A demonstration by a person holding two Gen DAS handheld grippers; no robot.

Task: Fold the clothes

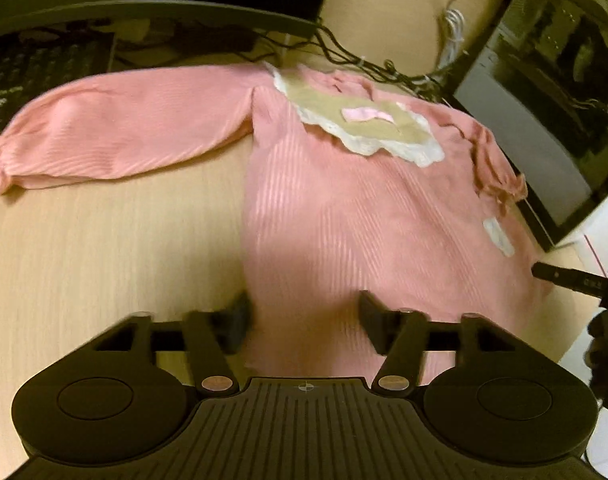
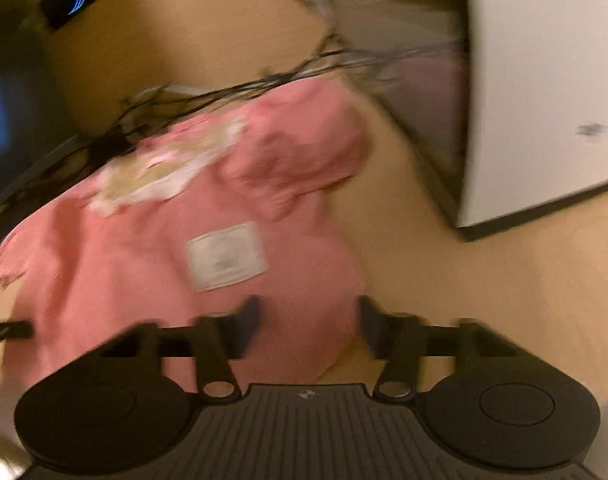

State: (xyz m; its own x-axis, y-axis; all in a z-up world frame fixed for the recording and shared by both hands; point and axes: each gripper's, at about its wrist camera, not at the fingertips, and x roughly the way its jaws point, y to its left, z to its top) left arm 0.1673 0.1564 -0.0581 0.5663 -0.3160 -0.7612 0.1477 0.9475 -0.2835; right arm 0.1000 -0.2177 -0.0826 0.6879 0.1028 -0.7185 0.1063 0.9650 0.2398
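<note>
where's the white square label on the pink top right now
In the right wrist view, the white label lies on the pink top, just ahead of the right tongs, below the lace collar.
</note>
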